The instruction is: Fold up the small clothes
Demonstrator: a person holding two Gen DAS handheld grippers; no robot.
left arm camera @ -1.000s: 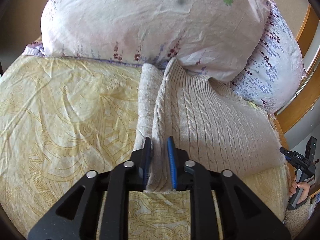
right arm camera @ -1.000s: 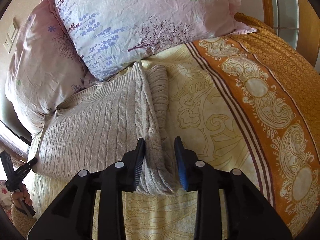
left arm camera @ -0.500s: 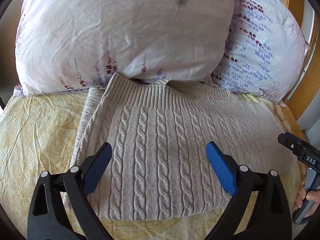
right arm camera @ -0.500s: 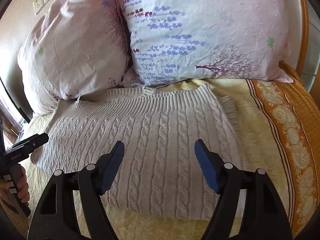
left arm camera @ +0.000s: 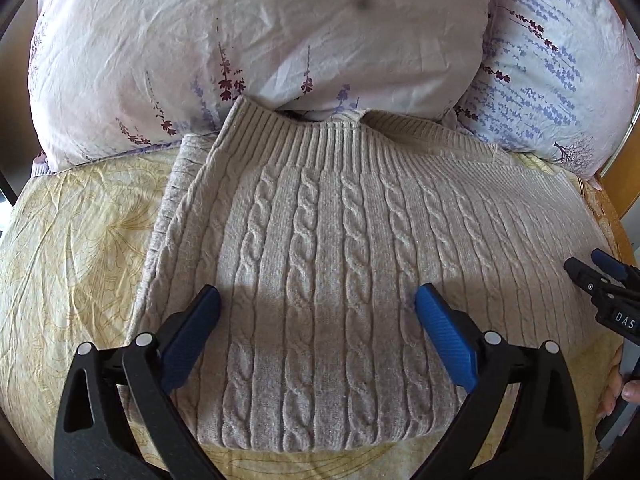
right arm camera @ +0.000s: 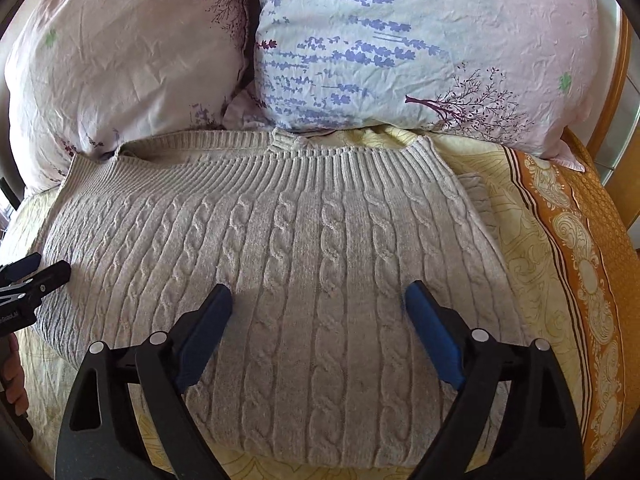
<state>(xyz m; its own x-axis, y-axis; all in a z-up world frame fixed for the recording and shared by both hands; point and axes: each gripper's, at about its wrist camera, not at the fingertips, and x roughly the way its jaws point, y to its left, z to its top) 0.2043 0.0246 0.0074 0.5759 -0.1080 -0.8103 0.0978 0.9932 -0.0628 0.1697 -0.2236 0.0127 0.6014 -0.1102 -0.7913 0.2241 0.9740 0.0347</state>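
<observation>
Nearest in the left wrist view, the left gripper (left arm camera: 318,300) hangs over the near part of the sweater (left arm camera: 344,264) with its jaws spread wide and nothing between them, the blue pads (left arm camera: 444,334) splayed to either side above the knit; whether they touch the fabric cannot be told; in the right wrist view the right gripper (right arm camera: 318,300) is likewise wide apart and empty above the same garment (right arm camera: 304,264); each tool shows at the margin of the other's view, the right one at the right edge over the sweater's side (left arm camera: 604,284), the left one at the left edge (right arm camera: 28,280), gripped by the person's left hand (right arm camera: 14,372); the sweater, a pale grey-beige cable knit, lies folded and flat on the yellow patterned bedspread (left arm camera: 72,248), its near folded edge just ahead of the fingers, a narrower layer peeking out along one side, its ribbed band (left arm camera: 320,140) at the far end touching the pillows; farther back, a pinkish floral pillow (left arm camera: 248,32) and a lavender-print pillow (left arm camera: 560,80) stand side by side; an orange paisley border (right arm camera: 580,248) runs along the bedspread's right side; beyond it, a wooden bed frame (right arm camera: 610,92).
</observation>
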